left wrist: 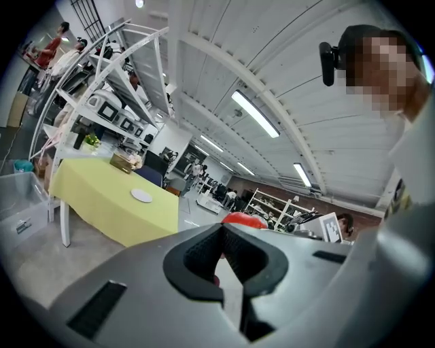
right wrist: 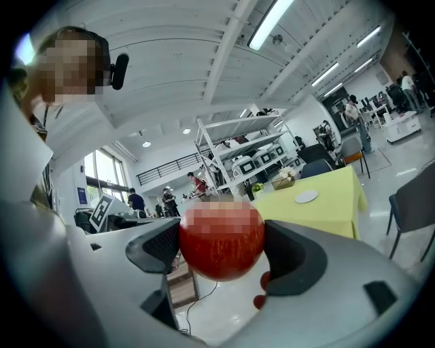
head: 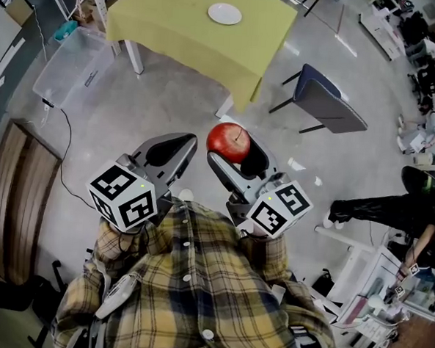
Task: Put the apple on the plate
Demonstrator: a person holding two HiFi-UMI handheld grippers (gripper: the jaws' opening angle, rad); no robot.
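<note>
Right gripper (head: 232,150) is clamping the apple (right wrist: 221,248) between both jaws, in the air over open floor, well apart from the plate (head: 224,14) on the yellow table (head: 168,27). A mosaic patch is covering the apple's top in the right gripper view. Left gripper (head: 173,154) jaws are sitting together, empty. Chair (head: 326,103) is standing near the table corner.

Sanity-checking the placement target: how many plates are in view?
1. A white plate lies on the yellow-clothed table, ahead of the person; the apple is held in the right gripper. Cluttered shelves behind could hide more.
</note>
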